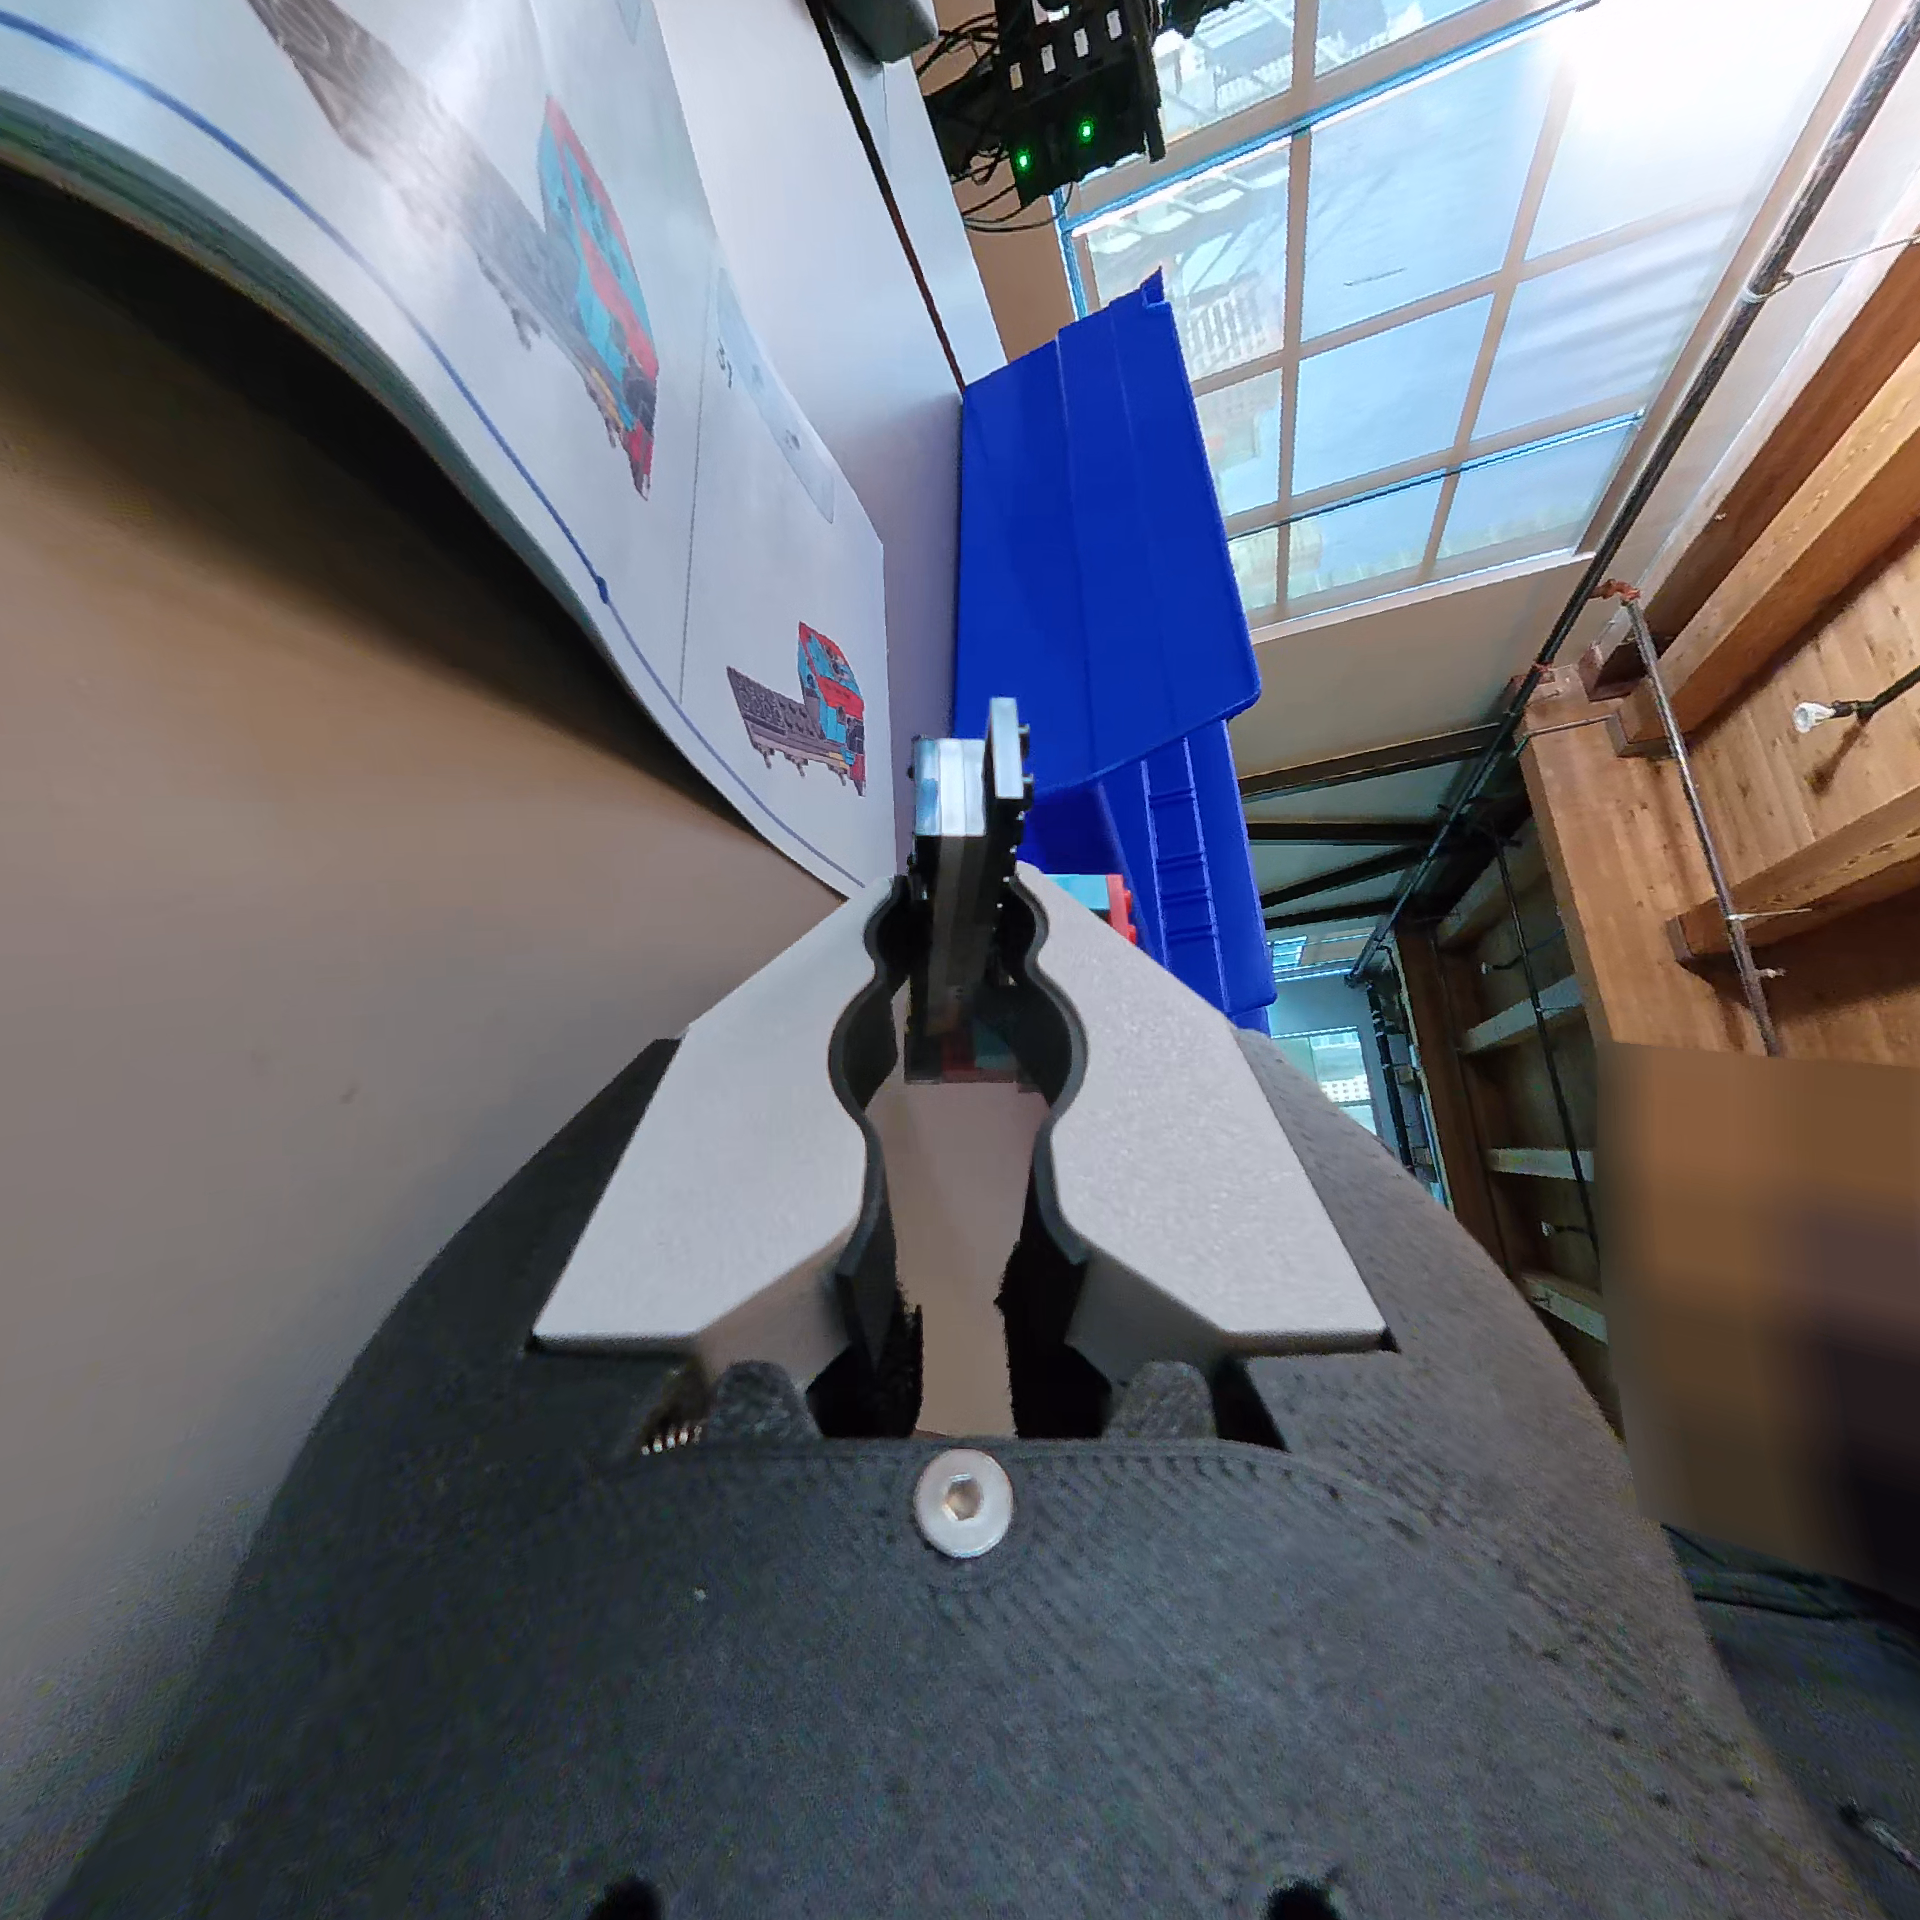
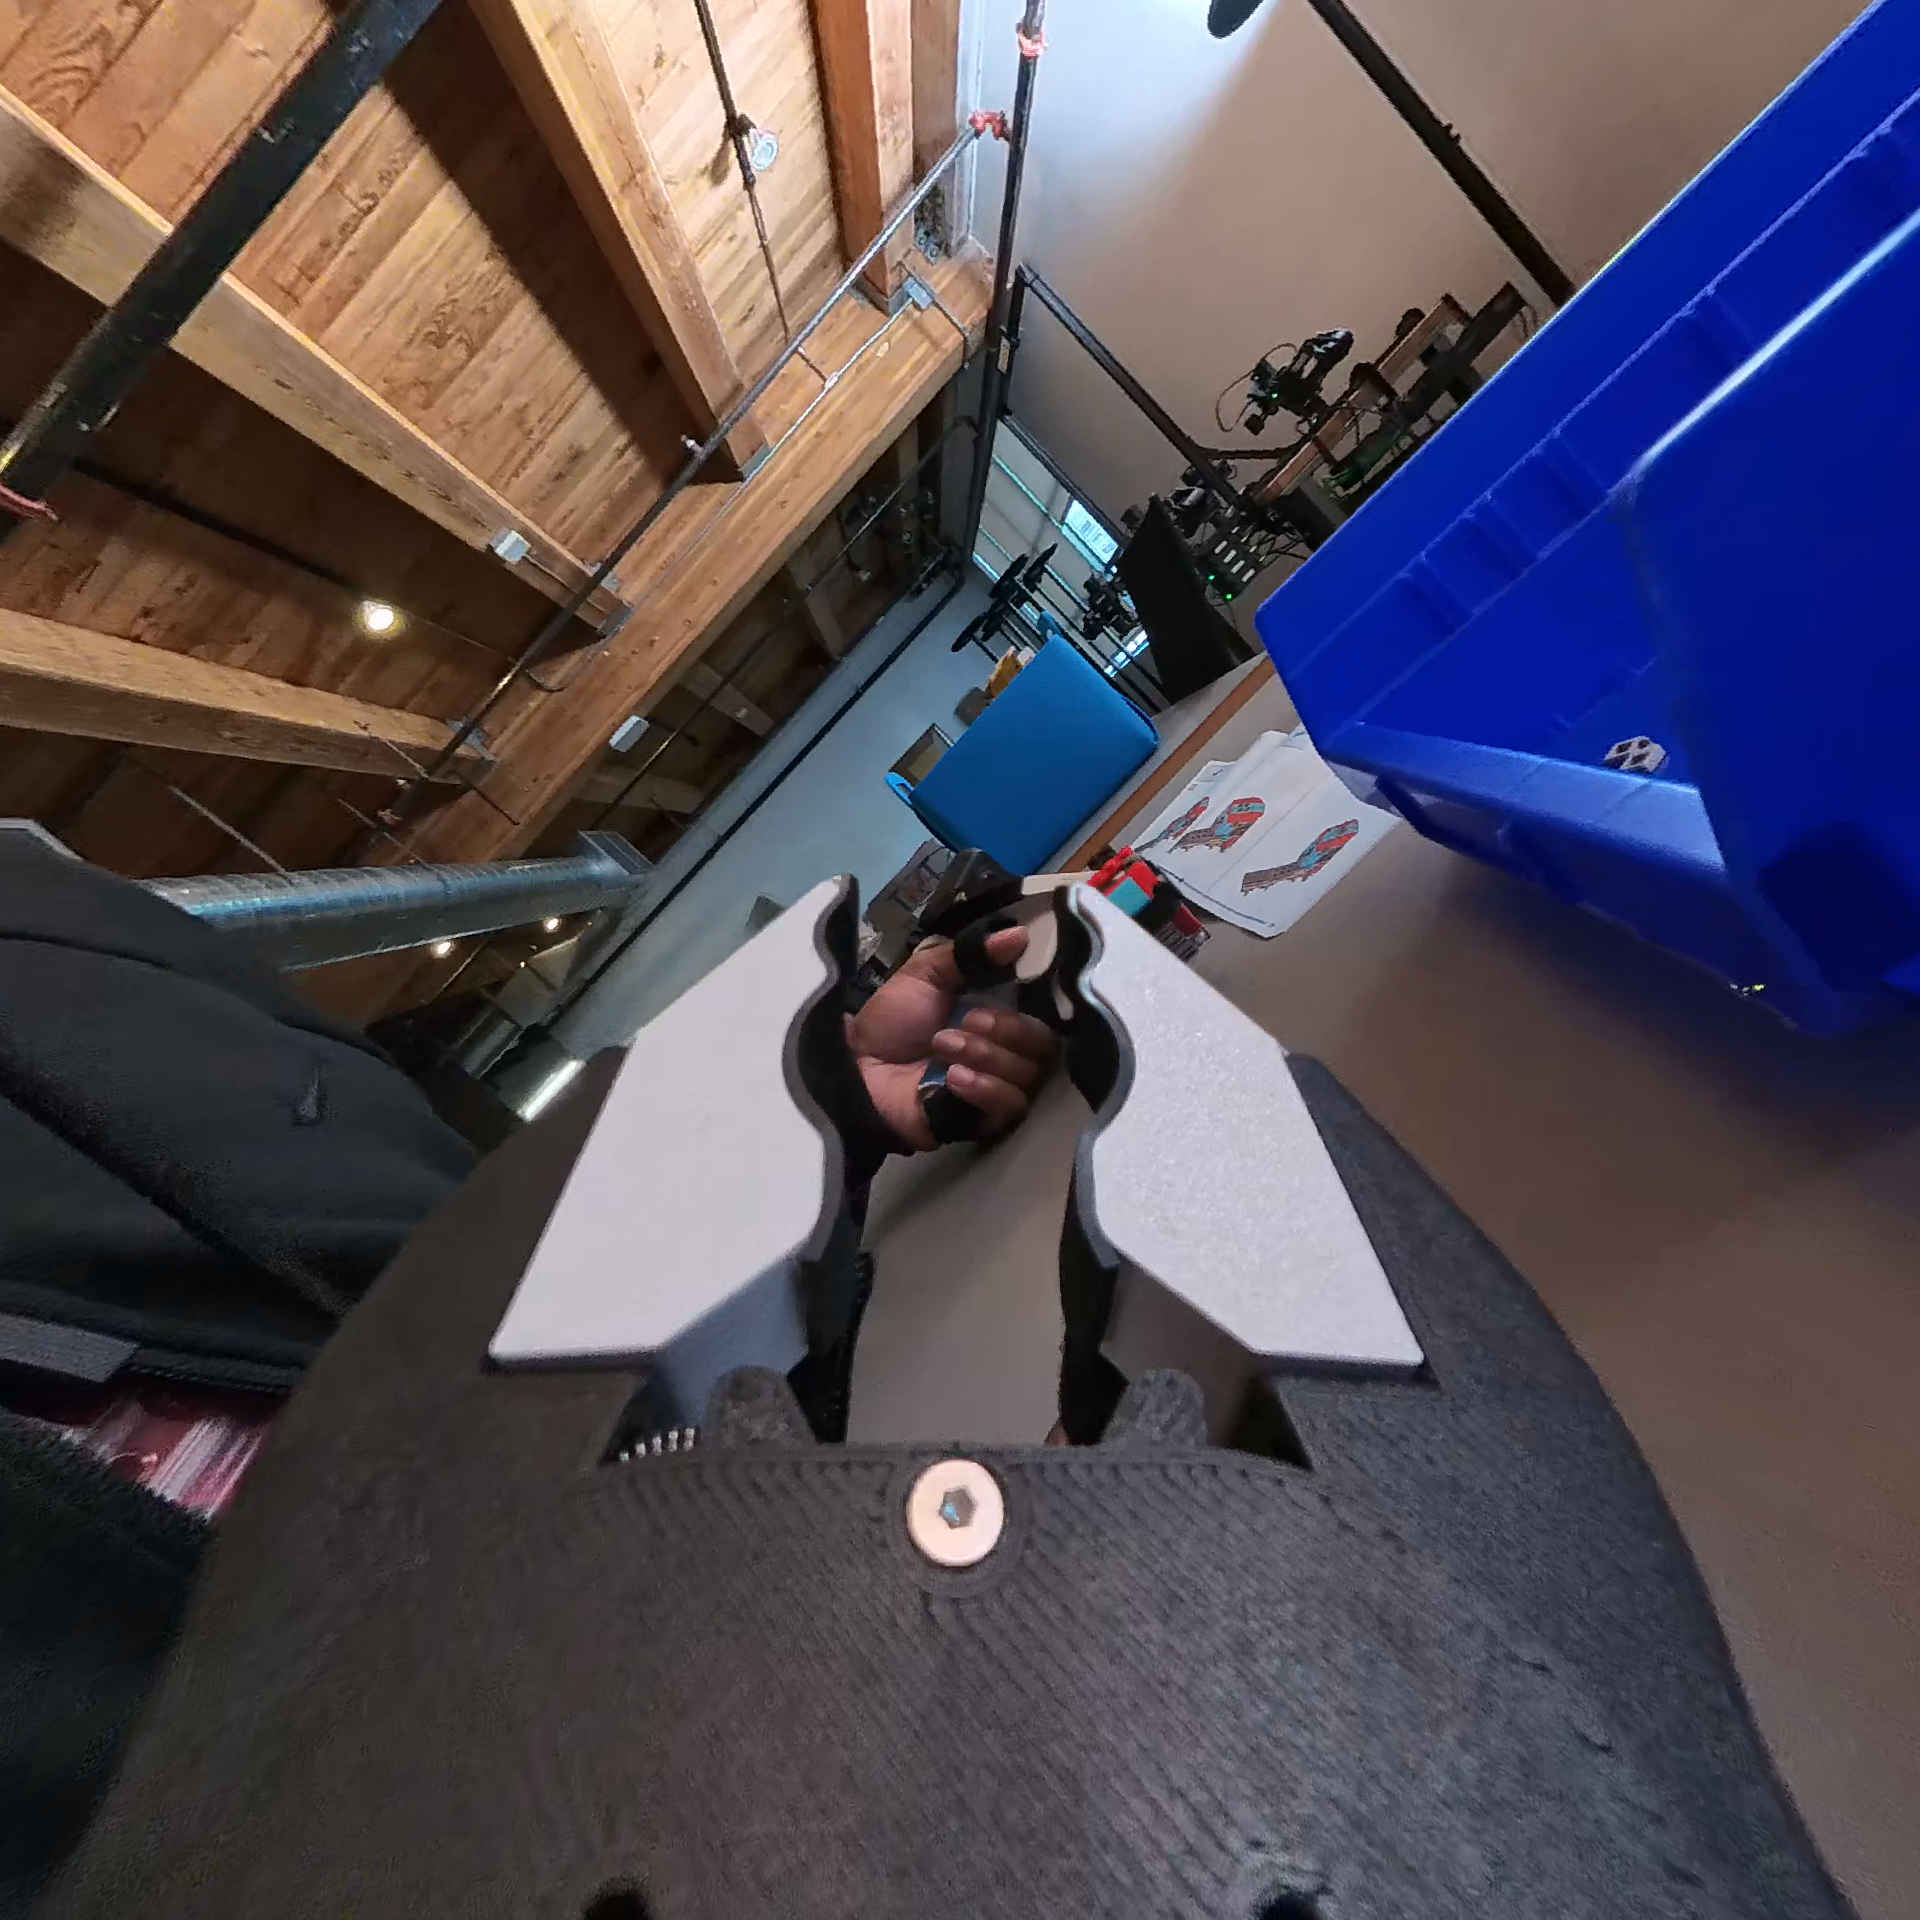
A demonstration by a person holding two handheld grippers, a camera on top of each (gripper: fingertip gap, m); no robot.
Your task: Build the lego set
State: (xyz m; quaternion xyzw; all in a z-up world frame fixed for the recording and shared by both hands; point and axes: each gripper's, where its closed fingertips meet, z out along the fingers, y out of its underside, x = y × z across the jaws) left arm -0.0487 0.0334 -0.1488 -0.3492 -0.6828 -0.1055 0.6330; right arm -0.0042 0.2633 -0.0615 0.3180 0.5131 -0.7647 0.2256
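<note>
- Gripping the lego model (image 1: 961, 914) in my left tongs (image 1: 956, 904) — jaws narrow on it, grey plates poking past the tips.
- Right tongs (image 2: 961, 935) gape, holding nothing; they need a piece.
- Booklet (image 1: 727, 520) and blue bin (image 1: 1091, 582) just beyond — check the step, keep the model steady.

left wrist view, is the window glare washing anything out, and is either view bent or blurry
Left wrist view: the window blows out white toward the upper right, the instruction booklet curves with fisheye distortion, and a blurred patch sits at the right edge. Right wrist view: evenly lit, the blue bin and ceiling beams stretched, and the near casing soft.
</note>
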